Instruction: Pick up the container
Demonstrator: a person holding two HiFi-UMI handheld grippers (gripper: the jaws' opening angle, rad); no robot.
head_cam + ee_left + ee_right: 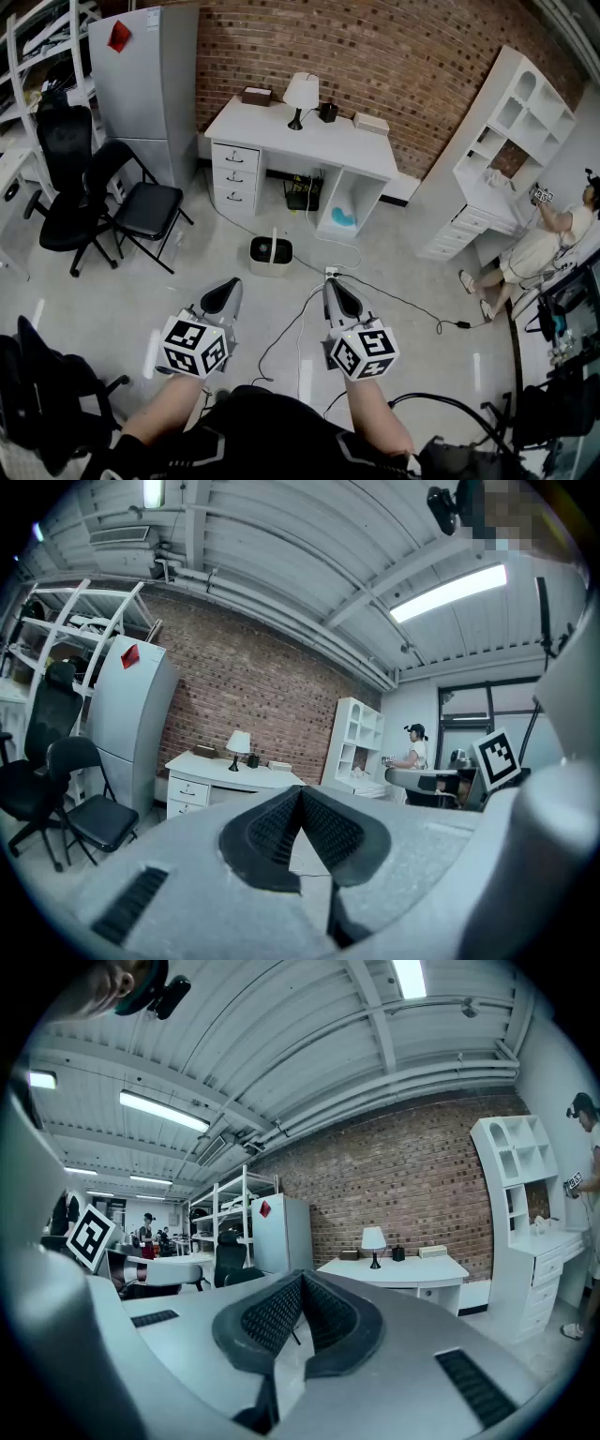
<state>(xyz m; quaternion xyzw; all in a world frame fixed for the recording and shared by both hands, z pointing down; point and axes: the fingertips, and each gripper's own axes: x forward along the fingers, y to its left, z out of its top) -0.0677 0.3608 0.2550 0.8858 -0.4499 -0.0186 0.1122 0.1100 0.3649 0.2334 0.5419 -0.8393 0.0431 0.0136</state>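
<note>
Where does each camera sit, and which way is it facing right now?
Head view: on the person's head, steeply down at floor, container and desk; shows both forearms, left gripper and right gripper.
Left gripper view: on the left gripper, level along its shut jaws toward the brick wall; the right gripper shows at right.
Right gripper view: on the right gripper, level along its shut jaws; the left gripper shows at left.
Shared: all three see the desk and lamp.
</note>
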